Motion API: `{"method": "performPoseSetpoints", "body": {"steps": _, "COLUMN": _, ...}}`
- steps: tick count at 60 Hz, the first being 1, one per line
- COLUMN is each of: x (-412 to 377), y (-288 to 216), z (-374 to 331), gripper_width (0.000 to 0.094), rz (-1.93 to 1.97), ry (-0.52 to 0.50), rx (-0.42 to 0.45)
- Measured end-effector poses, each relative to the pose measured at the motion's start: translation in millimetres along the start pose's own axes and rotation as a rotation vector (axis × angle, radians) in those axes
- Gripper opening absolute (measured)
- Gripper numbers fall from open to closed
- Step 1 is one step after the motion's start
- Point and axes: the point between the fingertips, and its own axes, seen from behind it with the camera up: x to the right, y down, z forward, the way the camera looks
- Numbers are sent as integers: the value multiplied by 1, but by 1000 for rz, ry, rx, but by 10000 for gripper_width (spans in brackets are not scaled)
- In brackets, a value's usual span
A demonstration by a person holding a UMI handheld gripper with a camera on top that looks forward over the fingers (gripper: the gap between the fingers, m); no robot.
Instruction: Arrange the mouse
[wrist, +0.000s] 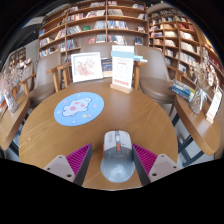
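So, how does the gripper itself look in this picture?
The gripper has two pale grey fingers, blocky and angular. Each carries a magenta pad on its inner face, seemingly ribbed. No cable, marking, hand or sleeve is visible.

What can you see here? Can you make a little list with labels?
place: room with bookshelves all around
table: round wooden table
mouse: grey mouse between the gripper fingers
gripper: pink pads close at each side of the mouse; whether they press it is unclear
mat: round blue mouse mat, beyond the fingers, apart from the mouse
far edge of table: two standing display cards
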Motion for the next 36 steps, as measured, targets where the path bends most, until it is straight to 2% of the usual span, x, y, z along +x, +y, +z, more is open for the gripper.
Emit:
{"method": "performPoseSetpoints", "body": {"steps": 6, "x": 0, "y": -2, "z": 3, "gripper_width": 654, "rz": -15, "ry": -6, "rx": 3}}
{"method": "performPoseSetpoints", "body": {"steps": 8, "x": 0, "y": -4, "z": 4, "gripper_width": 471, "rz": -21, "ry": -6, "rx": 5}}
{"method": "performPoseSetpoints", "body": {"steps": 16, "x": -1, "y": -13, "z": -1, "gripper_width": 445, "rz": -40, "ry": -7, "rx": -7}}
{"method": "performPoseSetpoints", "body": {"steps": 27, "x": -26, "y": -93, "z": -18, "gripper_width": 446, "rz": -27, "ry": -63, "rx": 94}}
{"method": "performPoseSetpoints", "body": {"steps": 36, "x": -64, "y": -144, "z": 9, "gripper_width": 443, "rz": -38, "ry": -96, "rx": 115}}
